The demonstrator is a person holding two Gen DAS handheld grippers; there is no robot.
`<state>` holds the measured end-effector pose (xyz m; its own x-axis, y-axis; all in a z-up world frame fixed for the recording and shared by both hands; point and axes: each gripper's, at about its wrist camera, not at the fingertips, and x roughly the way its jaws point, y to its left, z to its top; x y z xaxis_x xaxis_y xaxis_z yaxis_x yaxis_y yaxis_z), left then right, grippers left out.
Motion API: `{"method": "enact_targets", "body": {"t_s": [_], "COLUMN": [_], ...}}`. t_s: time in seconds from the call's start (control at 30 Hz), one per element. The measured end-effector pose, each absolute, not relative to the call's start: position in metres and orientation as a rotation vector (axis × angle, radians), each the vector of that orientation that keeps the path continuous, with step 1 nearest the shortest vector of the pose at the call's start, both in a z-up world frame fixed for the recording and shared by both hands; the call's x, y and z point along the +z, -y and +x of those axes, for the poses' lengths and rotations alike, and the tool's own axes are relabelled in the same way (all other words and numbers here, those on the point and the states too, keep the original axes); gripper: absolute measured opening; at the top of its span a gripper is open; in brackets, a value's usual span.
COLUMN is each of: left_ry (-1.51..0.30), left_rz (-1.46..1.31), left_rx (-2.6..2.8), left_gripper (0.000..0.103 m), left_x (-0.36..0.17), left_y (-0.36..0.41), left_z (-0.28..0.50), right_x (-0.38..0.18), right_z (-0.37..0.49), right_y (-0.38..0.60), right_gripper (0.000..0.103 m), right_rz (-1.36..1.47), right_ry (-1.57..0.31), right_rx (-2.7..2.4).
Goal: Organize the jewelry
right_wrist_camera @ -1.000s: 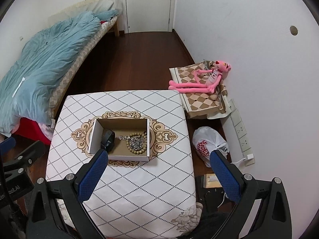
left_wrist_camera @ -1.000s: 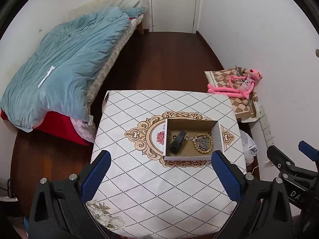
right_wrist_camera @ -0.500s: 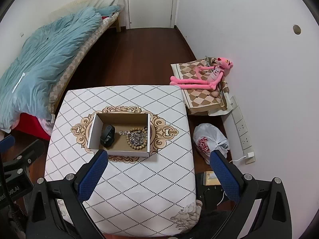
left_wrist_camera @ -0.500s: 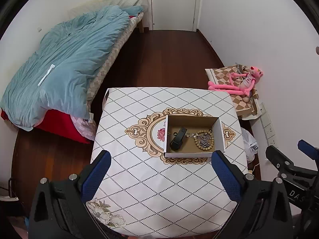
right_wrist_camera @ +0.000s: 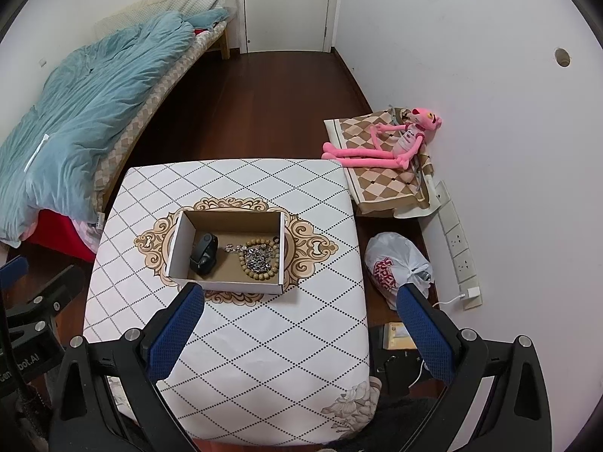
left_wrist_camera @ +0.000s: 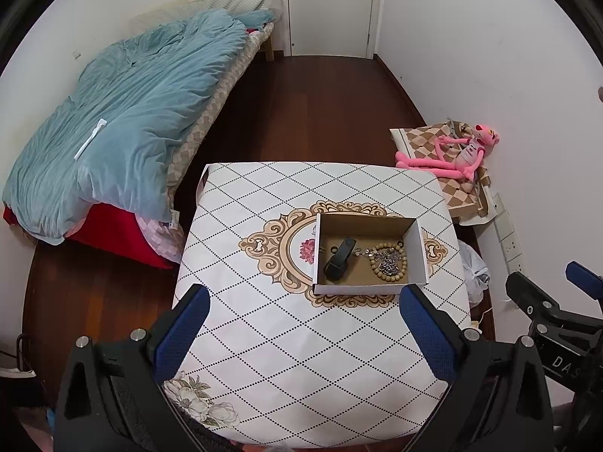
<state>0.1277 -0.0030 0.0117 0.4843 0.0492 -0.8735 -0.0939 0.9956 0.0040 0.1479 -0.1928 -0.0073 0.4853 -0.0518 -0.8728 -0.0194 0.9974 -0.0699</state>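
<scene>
- The left gripper (left_wrist_camera: pixel 301 318) hovers over the near part of the worktop (left_wrist_camera: pixel 286 342), its blue-padded fingers (left_wrist_camera: pixel 182 333) spread wide with nothing between them.
- The right gripper (right_wrist_camera: pixel 299 316) hangs over the worktop's near right side, jaws likewise wide apart and empty; its right finger sits above the floor past the worktop edge.
- The worktop is covered in a white cloth with a black diamond grid and a gold ornamental medallion (left_wrist_camera: pixel 275 243) in the middle.
- An open cardboard box (left_wrist_camera: pixel 367 254) rests on the medallion, slightly right of centre in the left wrist view.
- Inside the box, a black band-like item (left_wrist_camera: pixel 339 261) lies on the left; it may be a watch or bracelet, I cannot tell which.
- Beside it on the right, a wooden bead bracelet (left_wrist_camera: pixel 388 263) rings a heap of silver chain (right_wrist_camera: pixel 258 258).
- On the floor right of the worktop sits a white plastic bag (right_wrist_camera: pixel 395 267) with red print.
- Farther right, against the wall, a pink plush toy (right_wrist_camera: pixel 392 143) sprawls on a brown checked cushion (right_wrist_camera: pixel 380 184).
- On the left, a bed (left_wrist_camera: pixel 124 120) carries a crumpled teal duvet.
- At the far end stands a white door (left_wrist_camera: pixel 328 7).
</scene>
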Motion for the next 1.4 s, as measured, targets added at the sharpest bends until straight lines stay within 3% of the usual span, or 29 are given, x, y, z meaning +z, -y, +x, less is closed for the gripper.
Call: {"method": "enact_targets", "body": {"t_s": [1.4], "left_ry": [-1.072], "left_rz": [-0.04], "left_rx": [0.091], "left_gripper": [0.103], "left_x": [0.0065], "left_y": [0.0043], "left_z": [0.1205], "right_x": [-0.011], "right_z": [0.1431], "right_y": [0.1942], "right_gripper": [0.103], "right_rz": [-0.083], "right_ry": [-1.078], "right_rx": [-0.009]}}
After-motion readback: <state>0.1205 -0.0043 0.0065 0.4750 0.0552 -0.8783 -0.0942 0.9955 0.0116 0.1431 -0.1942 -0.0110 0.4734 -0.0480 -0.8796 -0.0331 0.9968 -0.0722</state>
